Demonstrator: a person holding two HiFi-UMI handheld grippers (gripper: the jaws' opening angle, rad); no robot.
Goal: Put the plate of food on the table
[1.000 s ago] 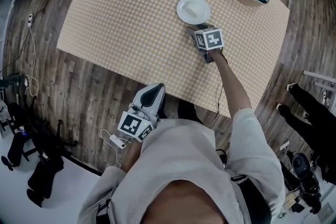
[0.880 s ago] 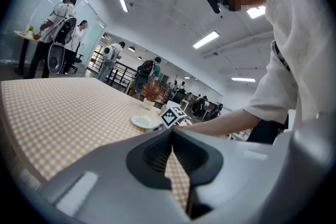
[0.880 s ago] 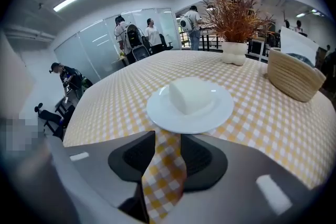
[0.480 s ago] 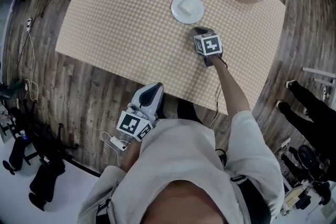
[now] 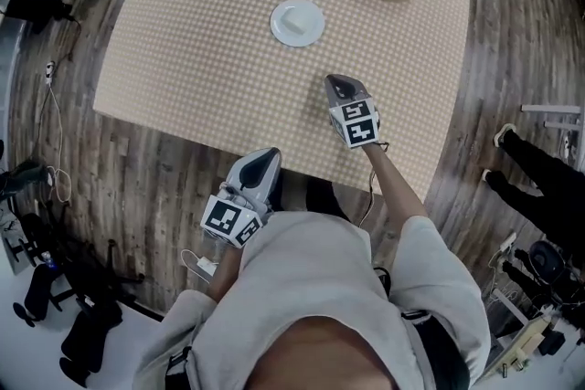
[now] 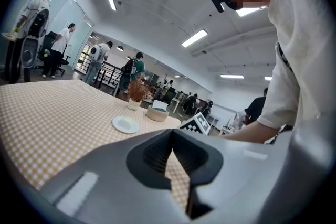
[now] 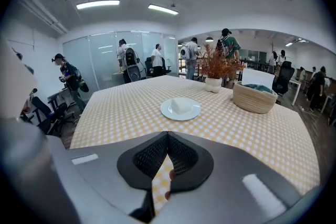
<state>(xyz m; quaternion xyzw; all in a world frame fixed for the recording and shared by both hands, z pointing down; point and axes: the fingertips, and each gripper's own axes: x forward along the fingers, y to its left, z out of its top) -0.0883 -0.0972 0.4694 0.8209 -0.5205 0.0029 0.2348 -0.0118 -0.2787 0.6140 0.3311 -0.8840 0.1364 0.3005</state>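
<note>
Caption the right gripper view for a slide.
Shut, empty right gripper faces the plate of food on the checked table.

Here's the plate [image 5: 297, 23]: small, round and white, sitting flat and right side up on the table [image 5: 192, 41]. A pale white block of food [image 5: 294, 16] rests on it, roughly at the middle of the dish. The tabletop is checked in yellow and white all over. The plate lies on its far half, about midway between left and right and well in from every edge.
</note>
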